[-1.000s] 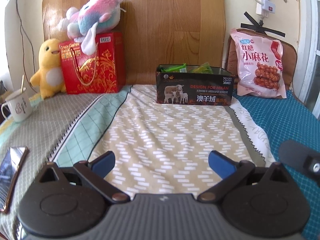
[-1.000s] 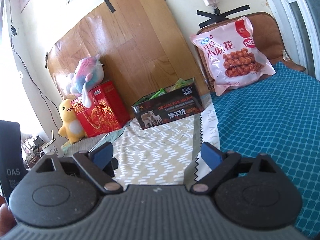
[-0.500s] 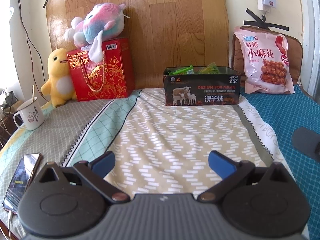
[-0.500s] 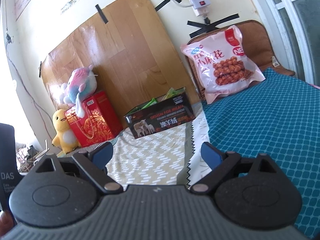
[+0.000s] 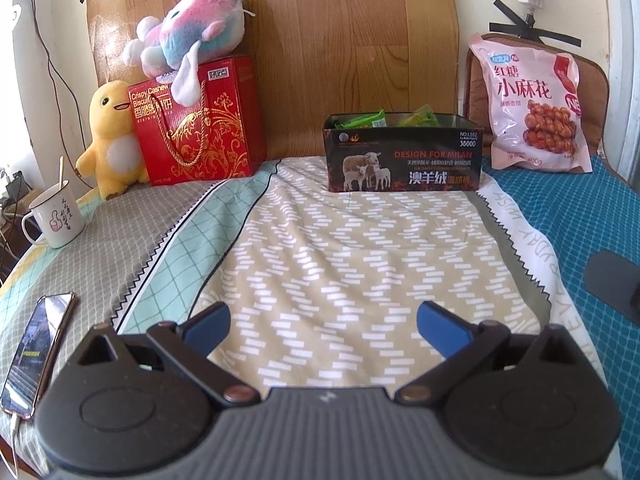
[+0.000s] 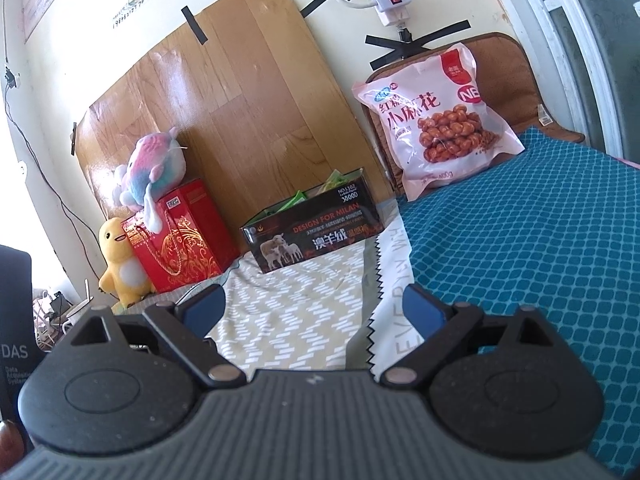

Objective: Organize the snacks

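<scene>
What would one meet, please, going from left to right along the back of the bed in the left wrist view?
White mug → yellow duck plush → red gift box, the pastel plush on top of it → black box holding green packets → pink snack bag.

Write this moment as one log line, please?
left gripper: jaws open, empty | right gripper: jaws open, empty | black box: holds green packets | pink snack bag: upright, untouched
</scene>
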The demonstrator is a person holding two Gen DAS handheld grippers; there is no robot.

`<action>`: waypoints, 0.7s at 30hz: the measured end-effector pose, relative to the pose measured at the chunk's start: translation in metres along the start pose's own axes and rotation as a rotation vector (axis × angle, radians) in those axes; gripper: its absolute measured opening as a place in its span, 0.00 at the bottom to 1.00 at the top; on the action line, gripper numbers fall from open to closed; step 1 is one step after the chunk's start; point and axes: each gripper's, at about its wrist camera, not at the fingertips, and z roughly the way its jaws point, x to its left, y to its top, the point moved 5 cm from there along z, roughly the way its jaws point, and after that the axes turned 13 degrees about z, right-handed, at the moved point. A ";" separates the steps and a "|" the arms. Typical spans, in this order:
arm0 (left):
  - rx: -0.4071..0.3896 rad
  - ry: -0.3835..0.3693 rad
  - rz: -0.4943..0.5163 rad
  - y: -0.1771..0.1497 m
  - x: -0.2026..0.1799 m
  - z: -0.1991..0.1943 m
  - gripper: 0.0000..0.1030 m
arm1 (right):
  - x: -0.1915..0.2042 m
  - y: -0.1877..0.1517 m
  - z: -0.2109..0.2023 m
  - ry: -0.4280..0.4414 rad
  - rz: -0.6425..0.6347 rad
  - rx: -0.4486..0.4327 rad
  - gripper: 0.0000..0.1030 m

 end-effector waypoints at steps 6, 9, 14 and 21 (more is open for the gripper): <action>0.016 -0.002 0.003 -0.001 -0.001 0.003 1.00 | -0.001 0.000 0.000 0.000 0.003 0.002 0.94; 0.022 -0.003 0.009 -0.002 -0.002 0.004 1.00 | -0.002 -0.001 0.000 0.001 0.003 0.004 0.94; 0.033 -0.005 0.015 -0.003 -0.003 0.006 1.00 | -0.002 -0.001 0.000 0.000 0.003 0.004 0.94; 0.037 -0.006 0.028 -0.003 -0.005 0.007 1.00 | -0.002 -0.001 0.001 0.000 0.003 0.004 0.94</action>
